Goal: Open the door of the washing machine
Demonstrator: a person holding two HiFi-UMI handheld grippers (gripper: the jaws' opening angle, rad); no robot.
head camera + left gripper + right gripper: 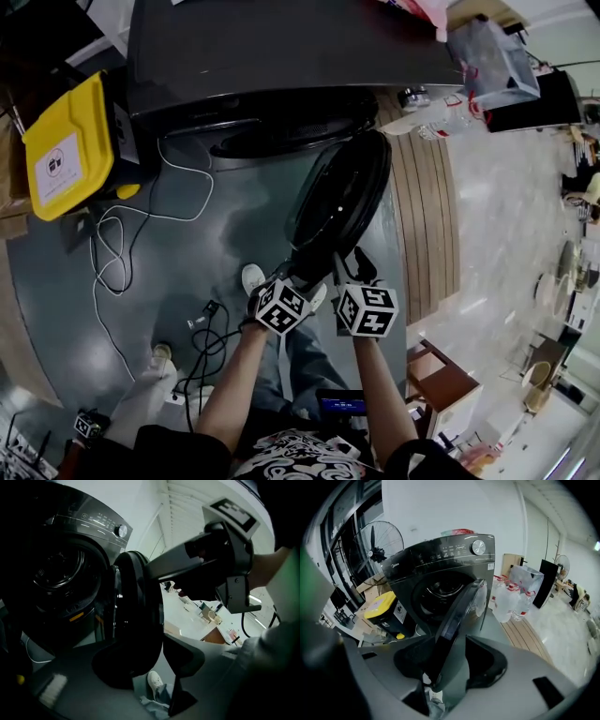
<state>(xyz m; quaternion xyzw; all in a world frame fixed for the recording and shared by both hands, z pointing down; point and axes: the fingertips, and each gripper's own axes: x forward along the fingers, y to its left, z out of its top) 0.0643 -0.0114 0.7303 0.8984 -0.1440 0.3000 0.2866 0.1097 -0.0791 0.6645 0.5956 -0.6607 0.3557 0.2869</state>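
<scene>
The dark washing machine [281, 56] stands at the top of the head view, its drum [440, 590] exposed. Its round door [342, 202] hangs swung far out toward me. Both grippers meet the door's near rim. My left gripper [298, 277] is open: in the left gripper view the door [138, 602] sits against its left finger, and floor and a shoe show through the gap [150, 663]. My right gripper [354, 272] straddles the door's rim [459, 611], which runs between its wide-spread fingers [450, 665]. I see no pad pressing on it. One finger [173, 562] of the right gripper reaches the door's edge.
A yellow-lidded box [66, 150] sits left of the machine, with a white cable [122, 244] looping across the dark floor. Water bottles [431, 117] and a wooden strip [427, 206] lie to the right. A standing fan [377, 538] is behind on the left. My shoe [251, 278] is below the grippers.
</scene>
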